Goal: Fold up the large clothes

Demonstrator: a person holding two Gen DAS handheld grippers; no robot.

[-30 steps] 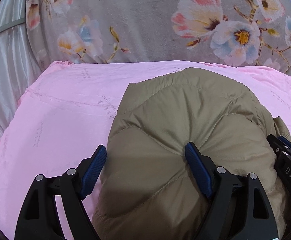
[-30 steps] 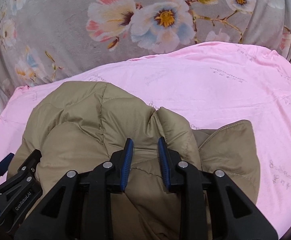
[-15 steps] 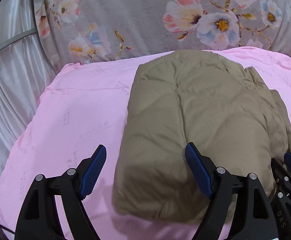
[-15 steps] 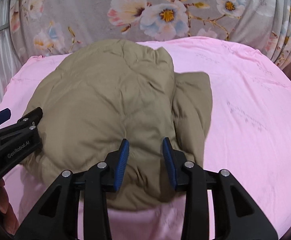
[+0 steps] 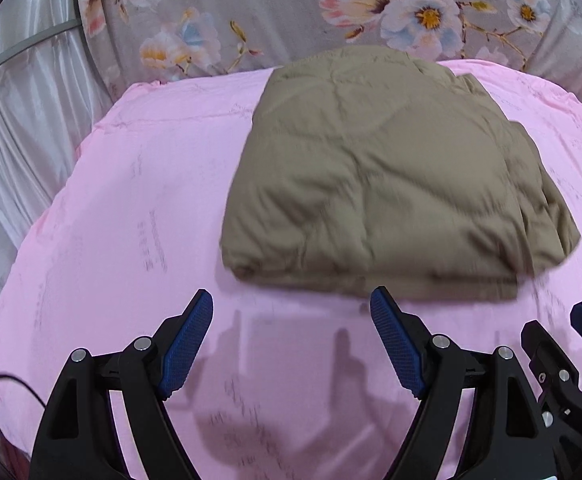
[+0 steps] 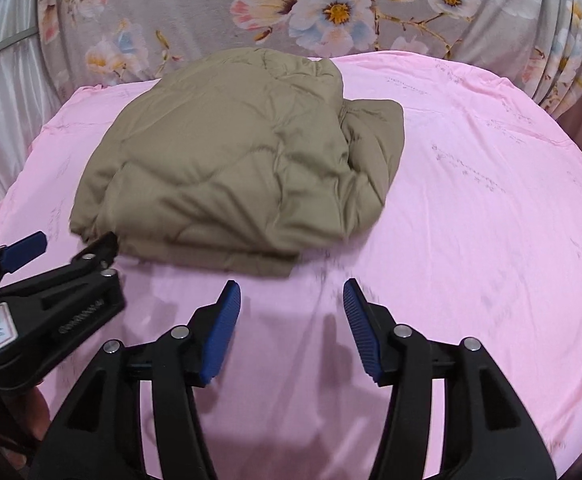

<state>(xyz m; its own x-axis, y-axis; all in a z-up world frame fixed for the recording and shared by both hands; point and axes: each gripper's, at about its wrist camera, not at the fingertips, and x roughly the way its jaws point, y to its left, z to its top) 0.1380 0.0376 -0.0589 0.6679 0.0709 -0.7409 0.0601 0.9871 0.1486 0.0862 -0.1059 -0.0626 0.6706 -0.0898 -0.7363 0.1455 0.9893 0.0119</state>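
Folded jacket [image 5: 387, 168] lies in front of you on the pink sheet [image 5: 139, 216], a khaki quilted bundle whose long axis runs away from you toward the floral blanket [image 5: 283, 4]. Its thick folded edge faces your tools, and a looser flap sticks out on its right side. Your left gripper [image 5: 291, 344] hangs spread wide and holds nothing, just short of that near edge. Your right gripper [image 6: 291, 328] is parted too and empty, over bare sheet.

Both grippers hover just short of the folded jacket [image 5: 391, 164] — left gripper [image 5: 291, 312] spread wide, right gripper [image 6: 291, 300] parted, each holding nothing.
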